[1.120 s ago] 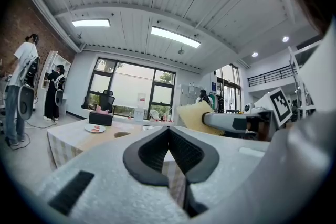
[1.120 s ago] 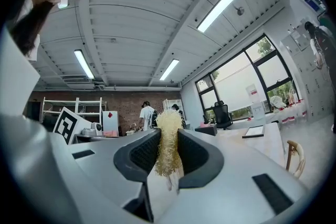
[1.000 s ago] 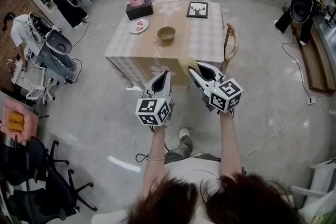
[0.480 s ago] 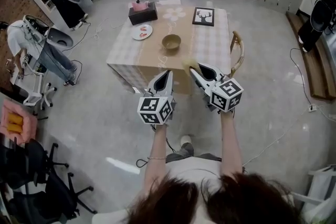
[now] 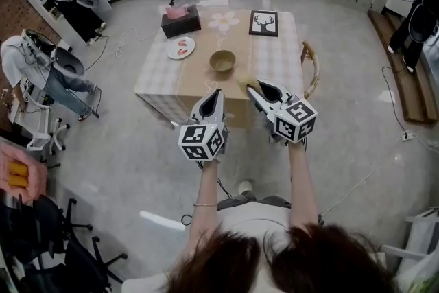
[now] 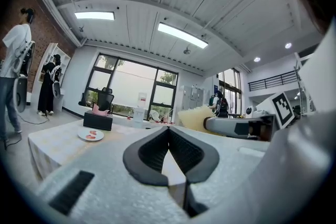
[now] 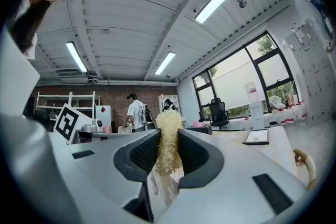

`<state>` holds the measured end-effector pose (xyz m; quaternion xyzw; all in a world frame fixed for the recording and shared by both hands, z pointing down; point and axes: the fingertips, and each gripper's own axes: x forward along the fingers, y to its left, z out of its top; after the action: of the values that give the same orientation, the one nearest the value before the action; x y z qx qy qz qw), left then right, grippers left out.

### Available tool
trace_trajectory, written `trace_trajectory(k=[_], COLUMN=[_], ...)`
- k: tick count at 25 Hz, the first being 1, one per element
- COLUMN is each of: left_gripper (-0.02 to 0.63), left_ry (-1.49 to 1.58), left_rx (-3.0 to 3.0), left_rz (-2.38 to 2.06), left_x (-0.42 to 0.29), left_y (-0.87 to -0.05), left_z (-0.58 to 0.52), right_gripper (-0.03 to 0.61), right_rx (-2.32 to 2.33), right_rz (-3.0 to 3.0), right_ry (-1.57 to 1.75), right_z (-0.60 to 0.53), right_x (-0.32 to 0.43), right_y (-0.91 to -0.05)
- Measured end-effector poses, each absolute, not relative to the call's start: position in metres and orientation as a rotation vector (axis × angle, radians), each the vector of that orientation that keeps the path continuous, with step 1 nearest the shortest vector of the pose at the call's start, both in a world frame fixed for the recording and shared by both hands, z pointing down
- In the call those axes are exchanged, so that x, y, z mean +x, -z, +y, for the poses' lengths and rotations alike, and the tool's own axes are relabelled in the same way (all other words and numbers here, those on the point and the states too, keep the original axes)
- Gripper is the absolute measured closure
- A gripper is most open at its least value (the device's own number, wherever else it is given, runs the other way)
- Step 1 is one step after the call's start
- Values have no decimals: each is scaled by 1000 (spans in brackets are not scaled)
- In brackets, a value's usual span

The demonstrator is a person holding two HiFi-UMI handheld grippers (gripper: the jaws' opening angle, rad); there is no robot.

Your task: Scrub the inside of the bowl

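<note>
So the main change over the last second is just distance. The person is walking up to the table [image 5: 264, 58], and in the head view it sits noticeably nearer the grippers than it did a moment ago. Both grippers have come along together, pointing level, and their tips now overlap the table's near edge in that view.

The bowl [image 5: 222, 61] hasn't been touched. It sits upright near the middle of the table, at roughly 12 o'clock from the grippers, with nothing visible inside from here. The plate [image 5: 181, 47] is at its 10 o'clock, the tissue box [image 5: 181, 19] further out at 11, and the picture frame [image 5: 264, 22] at 1. A chair [image 5: 310, 68] stands by the table's 3 o'clock side.

Tool-wise nothing has changed. The right gripper [image 5: 255, 88] is clamped on a pale yellow fibrous scrubber [image 7: 168, 139], which sticks out past the pads. The left gripper [image 5: 215, 94] has its jaws pressed together with nothing between them.

So this is still the approach and no scrubbing has started. The scrubber is ready, but the left gripper will probably need to open up if it's going to steady the bowl's rim. Otherwise the bowl might slide on that tablecloth.
</note>
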<state>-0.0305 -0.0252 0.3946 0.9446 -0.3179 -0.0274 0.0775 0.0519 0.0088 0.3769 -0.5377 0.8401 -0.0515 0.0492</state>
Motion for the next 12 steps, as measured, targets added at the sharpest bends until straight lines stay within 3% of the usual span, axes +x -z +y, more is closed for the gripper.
trace_trajectory(k=[12], left_gripper=[603], left_ry=[44], left_rx=[2823], left_rz=[-889], left_x=[-20], left_y=[-413], left_z=[-46], right_gripper=[488], right_rx=[-1693], right_rz=[2533], right_ry=[203], right_z=[-11], right_x=[57], right_y=[-397])
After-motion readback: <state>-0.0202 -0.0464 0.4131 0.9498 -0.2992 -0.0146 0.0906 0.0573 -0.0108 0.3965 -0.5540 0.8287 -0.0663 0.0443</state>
